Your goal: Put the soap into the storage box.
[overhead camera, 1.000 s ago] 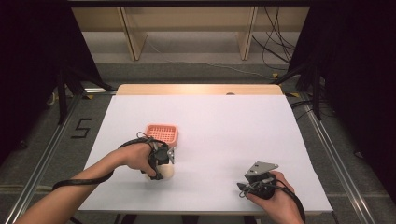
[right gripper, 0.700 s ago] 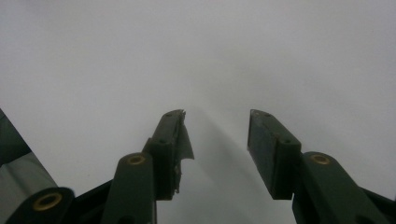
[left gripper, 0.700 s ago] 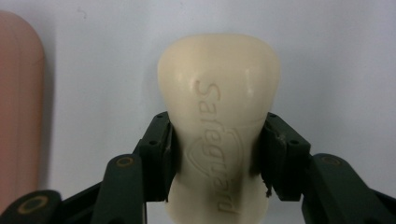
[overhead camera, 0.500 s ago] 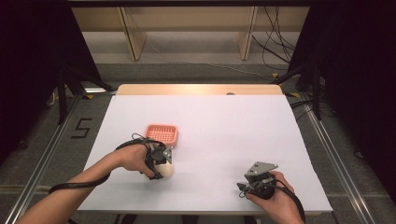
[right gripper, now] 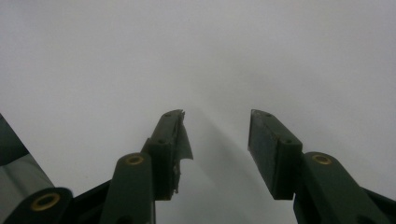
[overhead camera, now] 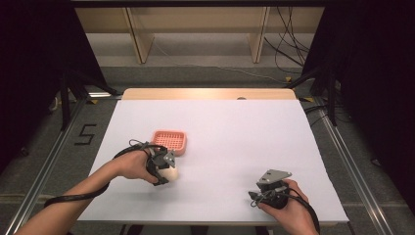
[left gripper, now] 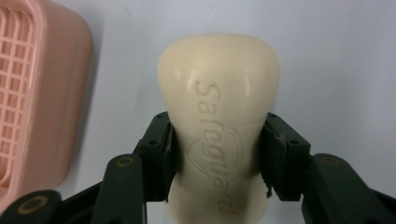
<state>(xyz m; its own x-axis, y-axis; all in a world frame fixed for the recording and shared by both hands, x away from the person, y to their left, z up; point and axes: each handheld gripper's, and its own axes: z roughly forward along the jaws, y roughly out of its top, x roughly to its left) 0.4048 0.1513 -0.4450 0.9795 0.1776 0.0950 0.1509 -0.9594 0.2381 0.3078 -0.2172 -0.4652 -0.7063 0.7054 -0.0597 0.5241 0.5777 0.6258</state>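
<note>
My left forearm (overhead camera: 73,196) enters from the 7 o'clock corner of the high view and runs toward 2 o'clock, my left hand (overhead camera: 131,166) wrapped around the left gripper (overhead camera: 166,169), whose jaws are clamped on both flanks of a load, pads (left gripper: 161,154) pressed flat against it. My right hand (overhead camera: 286,205) rests at the 5 o'clock edge and holds the right gripper (overhead camera: 254,195), grey plate uppermost, aimed toward 9 o'clock. Its jaws stand parted with a free gap between the pads (right gripper: 266,149).
</note>
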